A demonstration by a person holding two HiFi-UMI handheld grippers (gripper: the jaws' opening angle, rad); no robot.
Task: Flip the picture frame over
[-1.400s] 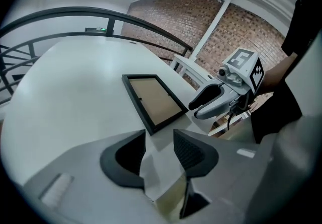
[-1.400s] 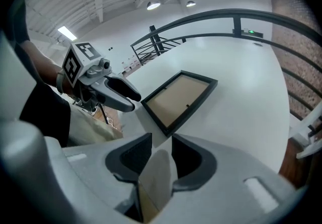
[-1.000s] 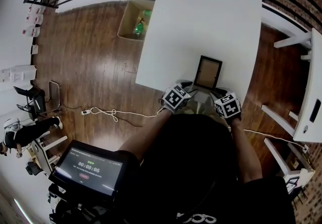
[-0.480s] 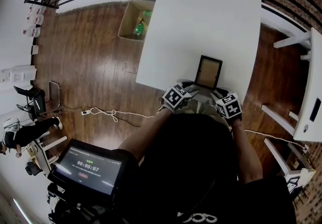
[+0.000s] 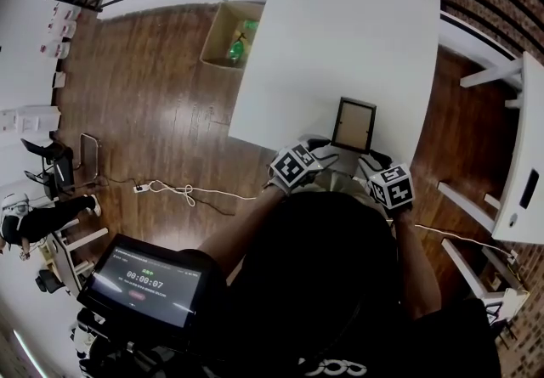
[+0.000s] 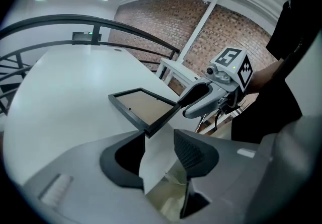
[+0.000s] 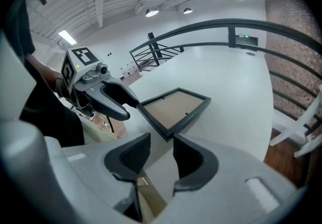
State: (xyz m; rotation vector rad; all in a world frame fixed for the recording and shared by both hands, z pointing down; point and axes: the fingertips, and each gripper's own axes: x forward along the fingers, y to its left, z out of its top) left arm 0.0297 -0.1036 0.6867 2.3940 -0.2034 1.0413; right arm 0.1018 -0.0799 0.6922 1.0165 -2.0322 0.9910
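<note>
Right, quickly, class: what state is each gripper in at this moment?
Left gripper: open, empty; a corner of the black rectangular picture frame lies just ahead of it.
Right gripper: open, jaws opening wider, nothing held.

Picture frame (image 5: 353, 124): on the table (image 5: 340, 28), near the edge closest to the person, toward its right corner.
Cardboard box (image 5: 223, 36): on the floor (image 5: 144, 104), beside the table's left side.
Cable (image 5: 183, 192): on the floor, left of the table's near corner.
Second table (image 5: 523, 155): to the right, apart.
</note>
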